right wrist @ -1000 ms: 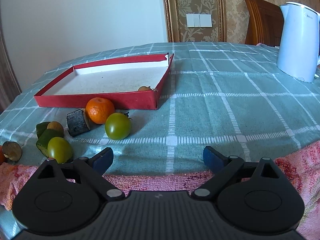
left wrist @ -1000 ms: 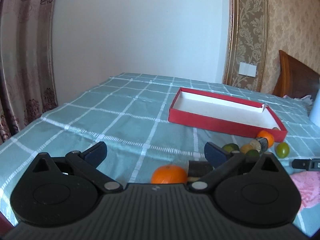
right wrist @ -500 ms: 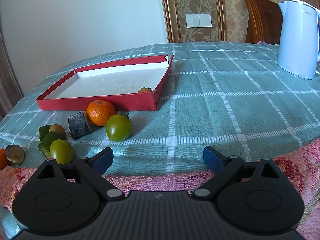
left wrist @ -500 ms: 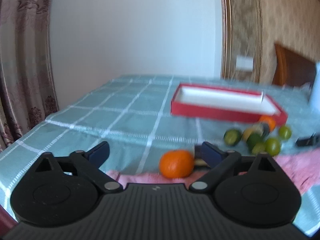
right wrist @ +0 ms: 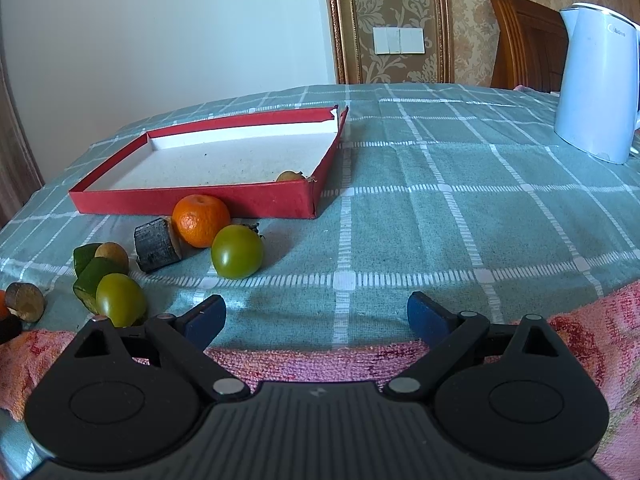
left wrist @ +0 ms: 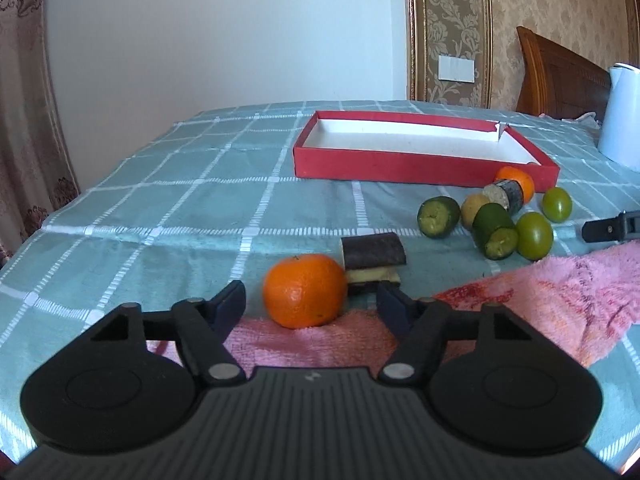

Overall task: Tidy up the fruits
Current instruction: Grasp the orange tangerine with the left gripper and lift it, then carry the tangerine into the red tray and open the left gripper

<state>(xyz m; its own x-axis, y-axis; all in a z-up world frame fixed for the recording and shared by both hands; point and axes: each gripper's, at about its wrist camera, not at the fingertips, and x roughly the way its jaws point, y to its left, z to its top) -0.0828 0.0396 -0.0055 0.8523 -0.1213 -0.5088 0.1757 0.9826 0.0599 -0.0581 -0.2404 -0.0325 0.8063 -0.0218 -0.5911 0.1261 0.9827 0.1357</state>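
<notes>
The left tongs (left wrist: 310,300) are closing around a tangerine (left wrist: 305,290) on the pink towel's (left wrist: 560,292) edge, pads not yet touching it. The right tongs (right wrist: 316,314) gape wide, holding nothing. At 1 o'clock from the tangerine sits a red box (left wrist: 416,162) on the worktop (left wrist: 160,200).

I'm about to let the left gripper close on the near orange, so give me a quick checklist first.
1. Near orange sits between the left gripper fingers, jaws closing: ok.
2. Pads pressing on it: not ok, gaps on both sides.
3. Dark cut piece behind the orange clear of the fingers: cannot tell.
4. Red box has room: ok.
5. Right gripper open, holding nothing: ok.
</notes>
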